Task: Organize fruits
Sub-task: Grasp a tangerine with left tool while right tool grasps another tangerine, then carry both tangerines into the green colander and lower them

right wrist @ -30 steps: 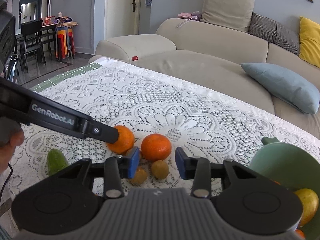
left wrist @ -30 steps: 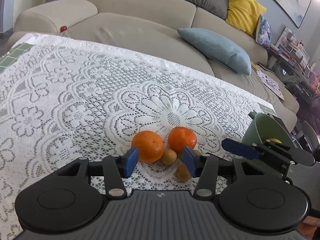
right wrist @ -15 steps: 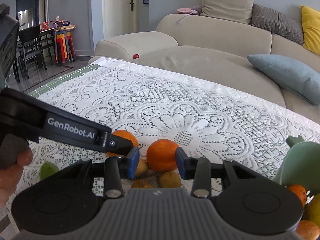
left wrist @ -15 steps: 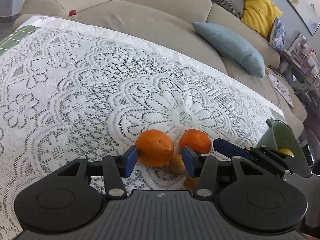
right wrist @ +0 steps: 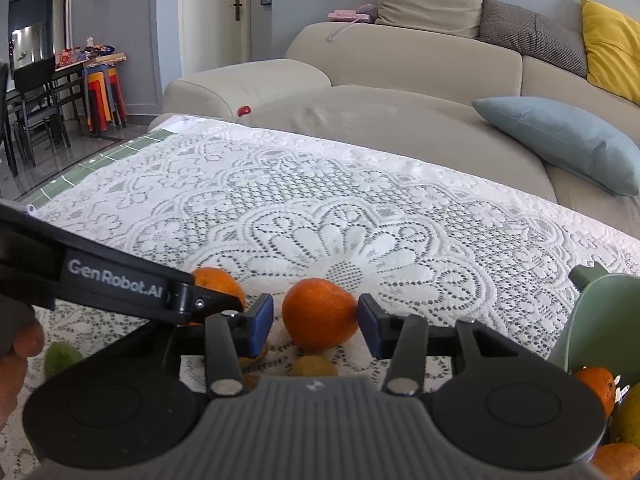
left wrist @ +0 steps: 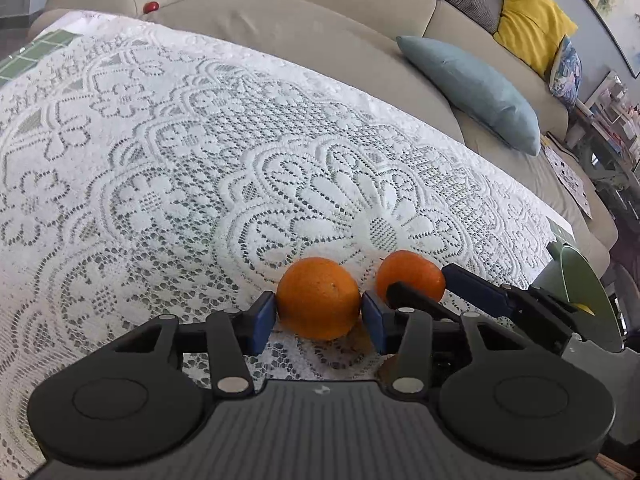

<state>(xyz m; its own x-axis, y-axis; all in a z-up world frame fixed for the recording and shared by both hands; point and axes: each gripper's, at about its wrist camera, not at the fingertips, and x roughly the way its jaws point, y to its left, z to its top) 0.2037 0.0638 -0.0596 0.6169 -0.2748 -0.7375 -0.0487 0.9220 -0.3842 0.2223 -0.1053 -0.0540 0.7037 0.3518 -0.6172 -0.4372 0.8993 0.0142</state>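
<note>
Two oranges lie side by side on the lace tablecloth. The left orange (left wrist: 318, 298) sits between the blue pads of my left gripper (left wrist: 318, 320). Its jaws are closing and the pads stand right at the fruit's sides, with a sliver of gap on the left. The right orange (right wrist: 320, 312) sits between the pads of my right gripper (right wrist: 316, 322), whose jaws are opening, with a small gap at the left pad. In the left wrist view the right gripper's fingers (left wrist: 472, 286) flank that orange (left wrist: 412, 276). A green bowl (right wrist: 600, 312) stands at the right.
The bowl holds an orange (right wrist: 596, 384) and a yellow fruit (right wrist: 630, 416). Small brown fruits (right wrist: 314, 366) lie just under the right gripper, and a green fruit (right wrist: 60, 356) lies near a person's hand (right wrist: 16, 344). A beige sofa with cushions runs behind the table.
Both grippers have come forward and down onto the oranges. The left jaws narrowed around the left orange; the right jaws widened around the right one. The small fruits slipped under the left gripper's body.
</note>
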